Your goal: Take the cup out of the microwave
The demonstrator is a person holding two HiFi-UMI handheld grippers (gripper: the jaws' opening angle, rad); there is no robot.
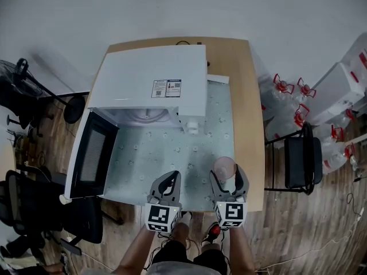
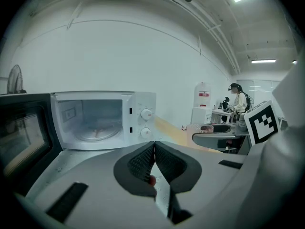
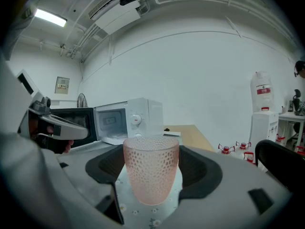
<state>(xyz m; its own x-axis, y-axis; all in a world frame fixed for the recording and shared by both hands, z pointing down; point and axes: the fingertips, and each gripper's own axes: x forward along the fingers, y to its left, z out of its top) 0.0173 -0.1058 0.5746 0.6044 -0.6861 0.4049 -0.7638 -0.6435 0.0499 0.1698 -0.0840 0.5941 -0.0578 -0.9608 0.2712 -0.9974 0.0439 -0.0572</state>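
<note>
A pink dimpled cup (image 1: 224, 168) stands upright between the jaws of my right gripper (image 1: 227, 175), which is shut on it near the table's front edge. In the right gripper view the cup (image 3: 151, 173) fills the gap of the right gripper (image 3: 151, 162), over the floral cloth. The white microwave (image 1: 149, 79) sits at the back of the table, its door (image 1: 92, 156) swung wide to the left. Its cavity holds only the glass turntable (image 2: 95, 133). My left gripper (image 1: 170, 179) is shut on nothing, left of the cup; its pads (image 2: 143, 161) meet.
A floral cloth (image 1: 172, 148) covers the table in front of the microwave. A black chair (image 1: 301, 159) and water jugs (image 1: 287, 90) stand to the right, a fan (image 1: 20, 73) and an office chair (image 1: 34, 205) to the left. A person (image 2: 237, 97) sits far behind.
</note>
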